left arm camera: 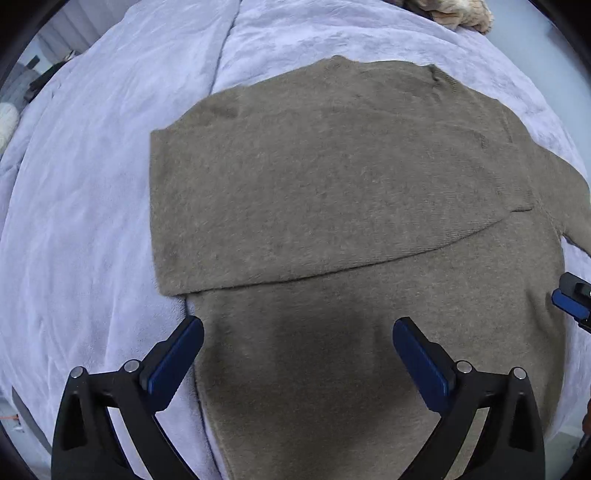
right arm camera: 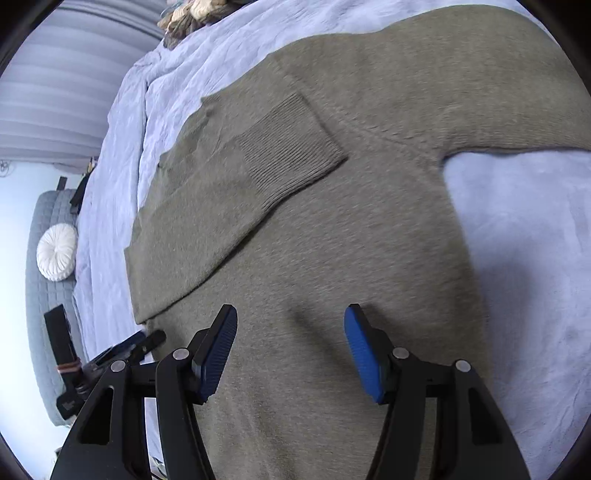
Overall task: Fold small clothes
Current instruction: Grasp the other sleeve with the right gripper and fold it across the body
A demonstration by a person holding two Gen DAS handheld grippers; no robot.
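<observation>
Blue rubber pads sit closest, on the black fingers of the left gripper [left arm camera: 298,352], which points straight down with its jaws wide apart and nothing between them. It hangs over the near part of the sweater [left arm camera: 332,206], likely because it is done with the left sleeve [left arm camera: 258,206] and is backing off. That sleeve is folded flat across the body, so the left side makes a neat straight edge. The sweater is brown-grey, soft and fuzzy, spread out on a pale purple blanket [left arm camera: 92,184] that looks fluffy and a bit wrinkled. Its cuff [right arm camera: 291,147] has thin ribbed lines and lies on the chest. Moving right, the right gripper [right arm camera: 290,343] tilts down over the middle of the sweater with its jaws partly open and holding nothing; its pads have little ridges, good for gripping cloth. Farther right, the other sleeve [right arm camera: 517,122] sticks out to the side, not folded in yet. I think that one comes next. At the far end of the bed lies a cream knitted thing [left arm camera: 461,14].
</observation>
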